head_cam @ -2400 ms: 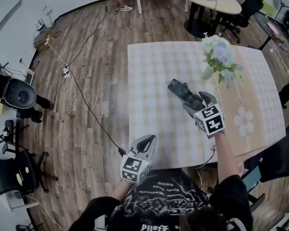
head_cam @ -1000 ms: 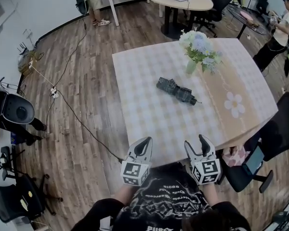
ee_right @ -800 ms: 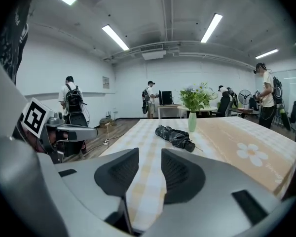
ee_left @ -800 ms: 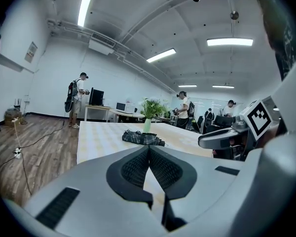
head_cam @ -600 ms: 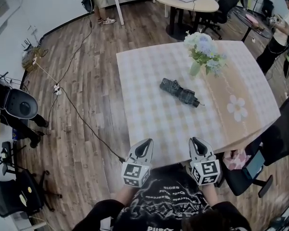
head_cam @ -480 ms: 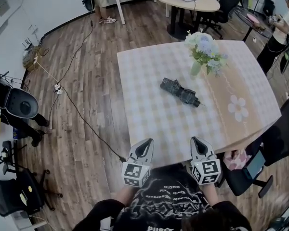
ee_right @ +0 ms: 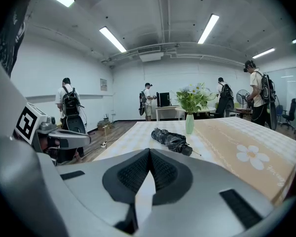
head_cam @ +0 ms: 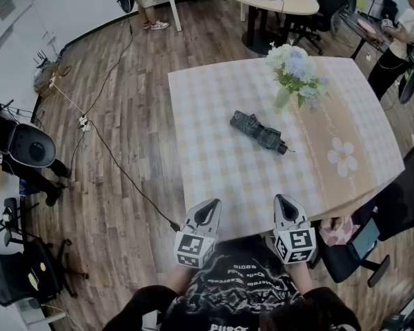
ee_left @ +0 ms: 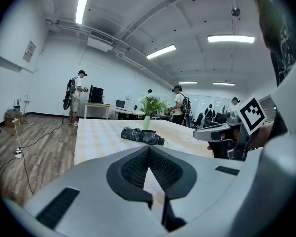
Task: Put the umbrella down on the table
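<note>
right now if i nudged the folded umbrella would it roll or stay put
Probably slides, not rolls: the umbrella lies flat with loose crumpled fabric. Cloth likely gives when squeezed; the straight shape suggests a stiff core.

Your left claw (head_cam: 208,206) sits lower centre-left in the head view, jaws pressed together with nothing between them. Your right claw (head_cam: 283,201) is beside it at lower centre-right, well apart from it, jaws also closed and empty. Both point up the frame, roughly parallel and tipped slightly down. Left marker cube (head_cam: 194,247) and right marker cube (head_cam: 295,245) face the camera. Both forearms run back toward the bottom edge, close to your torso.
</note>
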`<state>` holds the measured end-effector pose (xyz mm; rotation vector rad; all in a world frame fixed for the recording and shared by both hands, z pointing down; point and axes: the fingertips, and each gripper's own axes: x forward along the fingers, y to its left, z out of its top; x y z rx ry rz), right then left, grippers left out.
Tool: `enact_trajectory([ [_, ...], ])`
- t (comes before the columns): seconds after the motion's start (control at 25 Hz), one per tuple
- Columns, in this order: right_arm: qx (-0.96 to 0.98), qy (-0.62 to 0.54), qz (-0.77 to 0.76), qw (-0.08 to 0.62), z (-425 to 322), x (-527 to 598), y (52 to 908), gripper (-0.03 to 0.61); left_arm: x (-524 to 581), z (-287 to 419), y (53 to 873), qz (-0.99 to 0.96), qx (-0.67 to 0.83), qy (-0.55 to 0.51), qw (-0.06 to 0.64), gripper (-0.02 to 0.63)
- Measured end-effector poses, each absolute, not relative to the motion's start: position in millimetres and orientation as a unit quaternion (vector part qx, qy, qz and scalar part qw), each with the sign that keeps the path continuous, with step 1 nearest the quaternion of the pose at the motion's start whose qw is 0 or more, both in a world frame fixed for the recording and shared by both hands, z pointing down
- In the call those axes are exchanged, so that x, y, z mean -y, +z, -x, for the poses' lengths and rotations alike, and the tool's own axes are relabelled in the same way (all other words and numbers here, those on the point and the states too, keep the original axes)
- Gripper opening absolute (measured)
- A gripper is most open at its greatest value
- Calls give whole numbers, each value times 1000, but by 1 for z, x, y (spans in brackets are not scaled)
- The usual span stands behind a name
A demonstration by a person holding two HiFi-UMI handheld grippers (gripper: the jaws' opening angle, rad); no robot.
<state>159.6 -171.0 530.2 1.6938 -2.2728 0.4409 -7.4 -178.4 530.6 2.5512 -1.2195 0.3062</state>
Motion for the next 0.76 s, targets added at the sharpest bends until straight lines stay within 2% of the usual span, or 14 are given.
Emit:
enact_trajectory([
  [0.76,786,152,-582,140,-170,195,536,8,200,-5,537,-885,424,116,152,20],
])
